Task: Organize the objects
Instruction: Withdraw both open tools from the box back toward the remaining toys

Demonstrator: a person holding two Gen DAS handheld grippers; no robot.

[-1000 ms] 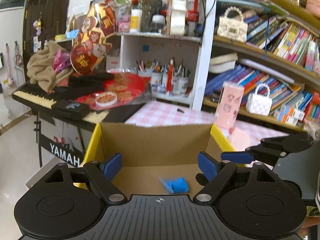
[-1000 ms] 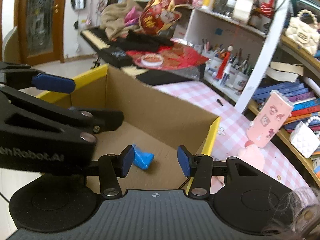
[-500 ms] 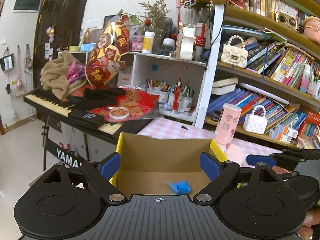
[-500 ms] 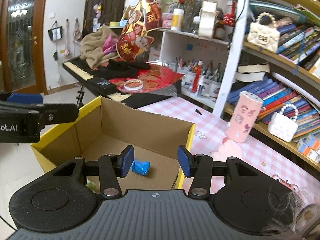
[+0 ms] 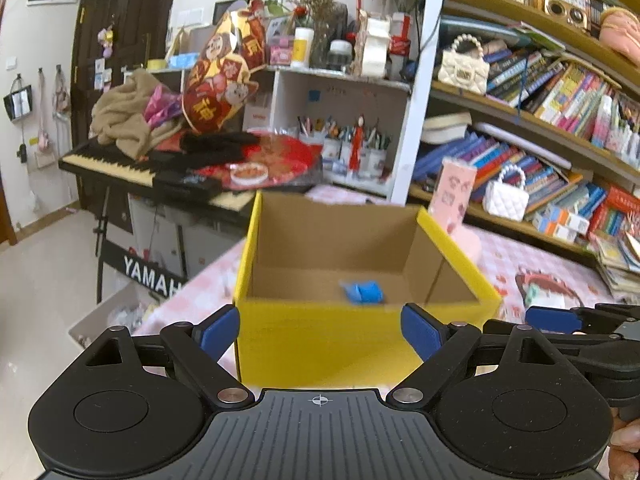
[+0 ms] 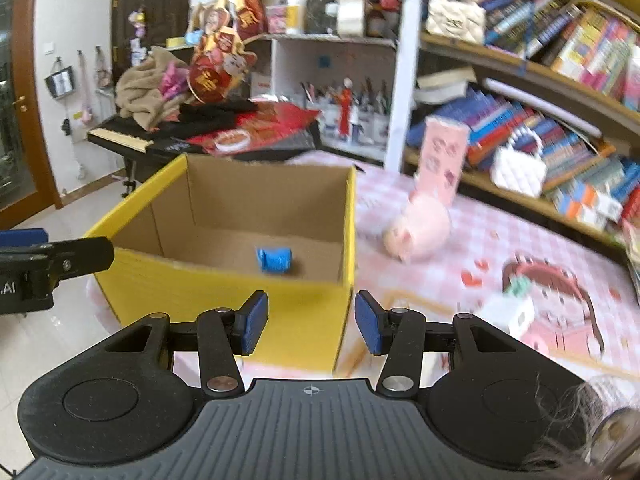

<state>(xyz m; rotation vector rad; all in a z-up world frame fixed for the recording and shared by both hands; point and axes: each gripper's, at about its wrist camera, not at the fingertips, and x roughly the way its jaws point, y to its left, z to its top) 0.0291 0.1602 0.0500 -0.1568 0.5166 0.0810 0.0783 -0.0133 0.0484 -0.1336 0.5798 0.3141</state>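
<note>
A yellow cardboard box stands open on the pink checked table, with a small blue object on its floor. My left gripper is open and empty, just in front of the box's near wall. My right gripper is open and empty, in front of the box's right corner. A pink pig toy, a pink patterned cup and a small white item sit on the table to the right of the box.
A keyboard piled with cloth and red decorations stands behind the box on the left. White cubbies with pen cups and bookshelves line the back and right. The table carries a cartoon mat at right.
Both grippers have pulled back and up from over the box. The box now lies wholly in front of them and its yellow outer wall shows. Both stay open.
</note>
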